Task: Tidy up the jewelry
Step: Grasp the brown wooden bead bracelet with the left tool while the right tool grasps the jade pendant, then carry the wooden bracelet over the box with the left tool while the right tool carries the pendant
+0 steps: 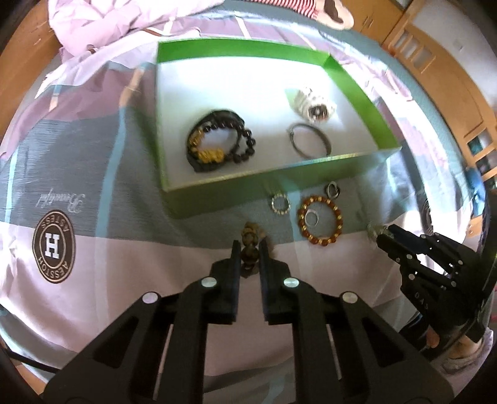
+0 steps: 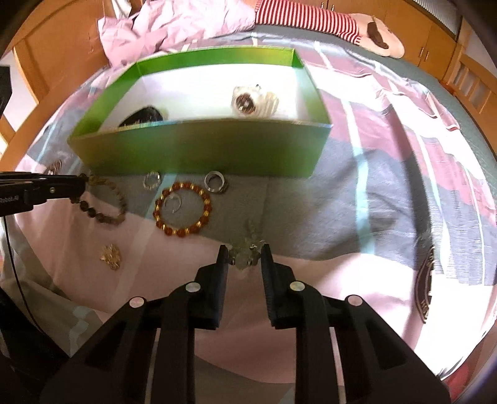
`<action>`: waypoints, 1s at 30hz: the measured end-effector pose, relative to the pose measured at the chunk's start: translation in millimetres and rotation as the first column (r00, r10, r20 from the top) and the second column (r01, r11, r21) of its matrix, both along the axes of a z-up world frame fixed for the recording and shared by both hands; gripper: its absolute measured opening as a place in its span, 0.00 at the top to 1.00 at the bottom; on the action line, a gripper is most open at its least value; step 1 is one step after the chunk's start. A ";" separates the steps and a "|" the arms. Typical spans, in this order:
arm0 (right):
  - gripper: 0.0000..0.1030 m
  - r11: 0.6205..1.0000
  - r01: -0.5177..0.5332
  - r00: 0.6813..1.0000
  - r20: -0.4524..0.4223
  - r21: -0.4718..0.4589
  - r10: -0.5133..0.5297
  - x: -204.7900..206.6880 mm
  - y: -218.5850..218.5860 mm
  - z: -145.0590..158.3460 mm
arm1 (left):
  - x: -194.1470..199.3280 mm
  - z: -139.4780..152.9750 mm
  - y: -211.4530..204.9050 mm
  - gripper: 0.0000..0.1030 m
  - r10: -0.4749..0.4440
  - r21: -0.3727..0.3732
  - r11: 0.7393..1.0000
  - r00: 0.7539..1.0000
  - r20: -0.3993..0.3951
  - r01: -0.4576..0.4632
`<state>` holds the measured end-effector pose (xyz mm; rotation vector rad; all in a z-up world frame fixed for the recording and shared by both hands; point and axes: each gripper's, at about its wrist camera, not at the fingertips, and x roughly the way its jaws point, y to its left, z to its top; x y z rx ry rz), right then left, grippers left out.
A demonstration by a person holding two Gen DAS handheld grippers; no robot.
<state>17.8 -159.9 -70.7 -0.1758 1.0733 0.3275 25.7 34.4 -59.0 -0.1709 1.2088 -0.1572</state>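
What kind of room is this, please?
Probably a bedroom: the jewelry lies on a patchwork bedspread, with a rumpled pink quilt behind the green box and wooden cupboards alongside.

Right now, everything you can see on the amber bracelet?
The amber bracelet is a closed ring of round, glossy, translucent orange-brown beads with a few yellower ones, glass or resin by the look. It lies flat on the bedspread, just outside the near wall of the green box, not in it. A small silver ring lies inside its loop; whether they touch is unclear. A wider silver ring sits just beyond it toward the box. Neither gripper touches it.
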 end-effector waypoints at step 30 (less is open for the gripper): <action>0.79 0.999 0.008 0.999 0.048 0.042 -0.010 -4.5 1.0 27.9 | -16.4 31.0 2.6 0.89 -0.036 -0.033 0.999 0.995 0.092 0.039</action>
